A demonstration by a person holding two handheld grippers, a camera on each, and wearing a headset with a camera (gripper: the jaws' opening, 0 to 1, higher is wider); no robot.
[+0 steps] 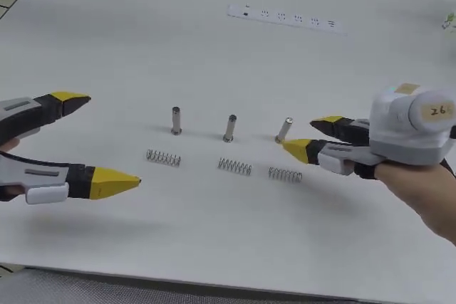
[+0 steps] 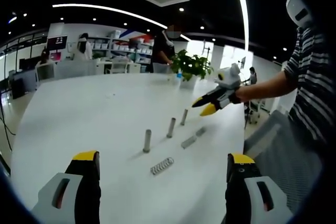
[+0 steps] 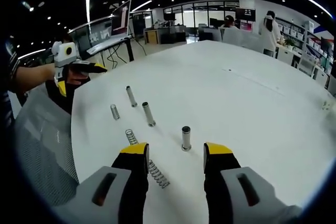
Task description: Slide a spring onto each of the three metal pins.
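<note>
Since none of the springs sits on a pin yet, the count is zero of three; all three slides are left to do; in the head view the left pin (image 1: pixel 176 120), middle pin (image 1: pixel 230 127) and right pin (image 1: pixel 284 129) stand in a row on the white table (image 1: pixel 214 55); the right pin looks tilted there but reads upright in the right gripper view, so I can't say which; each pin has a spring lying flat just in front of it, apart from it: left spring (image 1: pixel 163 157), middle spring (image 1: pixel 234 167), right spring (image 1: pixel 285 174); left gripper (image 1: pixel 114 139) has its jaws wide open, holds nothing, and hovers off to the left, well apart from the row; right gripper (image 1: pixel 298 135) has its jaws partly open with nothing between them, tips near the right pin and just above the right spring, touching neither as far as I can tell; its own view puts that pin just ahead between the jaws; a power strip (image 1: pixel 285 18) lies at the far side, not involved; my guess is the first step is a grab of the right spring; it is thin and flat on the table, so it may roll or slip when pinched.
</note>
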